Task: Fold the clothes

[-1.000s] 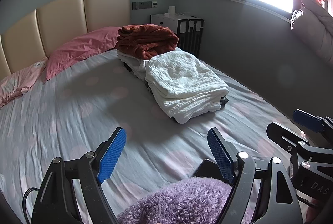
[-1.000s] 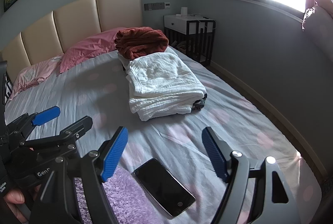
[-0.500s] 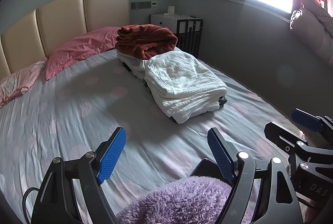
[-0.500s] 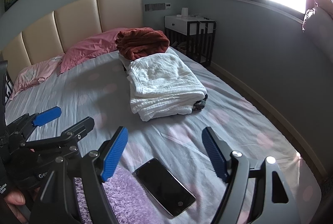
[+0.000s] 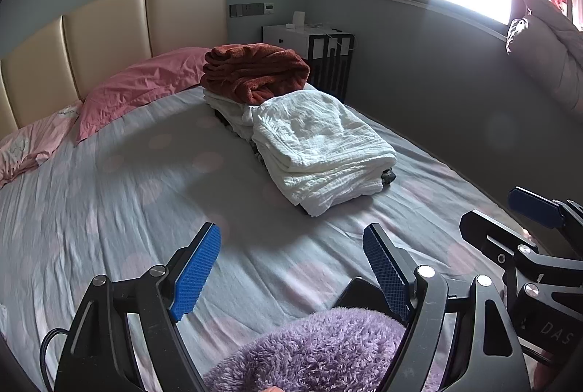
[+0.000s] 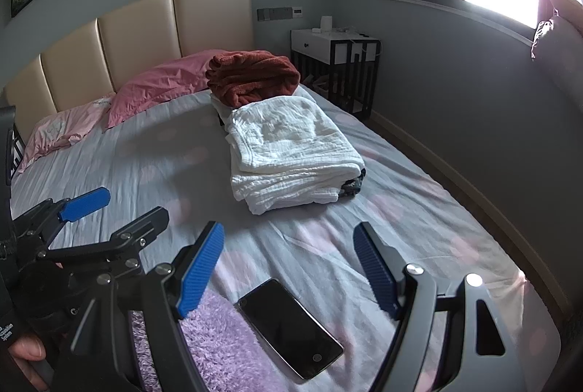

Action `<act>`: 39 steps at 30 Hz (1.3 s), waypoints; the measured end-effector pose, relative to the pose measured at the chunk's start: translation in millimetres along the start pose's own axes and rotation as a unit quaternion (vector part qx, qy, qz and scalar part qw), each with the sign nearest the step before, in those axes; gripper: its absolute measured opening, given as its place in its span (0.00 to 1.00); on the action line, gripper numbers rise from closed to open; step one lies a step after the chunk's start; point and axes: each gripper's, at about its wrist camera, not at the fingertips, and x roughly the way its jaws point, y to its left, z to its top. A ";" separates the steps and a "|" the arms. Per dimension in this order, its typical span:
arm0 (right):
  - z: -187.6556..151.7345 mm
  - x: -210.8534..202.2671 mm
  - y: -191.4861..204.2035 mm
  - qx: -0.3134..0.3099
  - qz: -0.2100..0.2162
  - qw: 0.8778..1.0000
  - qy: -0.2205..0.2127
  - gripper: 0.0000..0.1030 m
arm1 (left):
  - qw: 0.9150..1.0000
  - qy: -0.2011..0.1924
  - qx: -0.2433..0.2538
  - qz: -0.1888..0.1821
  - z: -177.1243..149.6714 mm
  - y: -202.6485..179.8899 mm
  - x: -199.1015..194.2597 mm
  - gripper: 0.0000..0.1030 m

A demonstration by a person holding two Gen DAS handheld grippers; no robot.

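A fluffy purple garment lies on the bed at the near edge; it also shows in the right wrist view. My left gripper is open and empty just above it. My right gripper is open and empty, to the right of the left one, over the sheet. A folded white stack and a folded rust-red towel on white cloth lie mid-bed, farther away.
A black phone lies on the grey spotted sheet beside the purple garment. Pink pillows rest against the beige headboard. A white and black nightstand stands by the wall under the window.
Both grippers stay open and nearly still. The view has shifted only slightly.
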 end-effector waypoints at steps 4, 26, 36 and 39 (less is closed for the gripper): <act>1.1 -0.2 1.2 -0.002 0.000 1.000 0.000 0.71 | 1.000 0.000 0.000 -0.001 0.2 0.2 -0.2 0.79; -0.8 -0.7 5.4 -0.005 0.000 1.000 -0.001 0.71 | 1.000 0.000 -0.002 -0.004 1.2 1.2 -0.4 0.79; -1.2 -2.1 6.3 -0.005 -0.001 1.000 0.000 0.71 | 1.000 0.001 -0.001 -0.006 -1.5 2.9 -2.5 0.79; -1.5 -2.0 6.5 -0.005 -0.001 1.000 0.000 0.71 | 1.000 0.001 -0.001 -0.005 -1.4 2.8 -2.2 0.79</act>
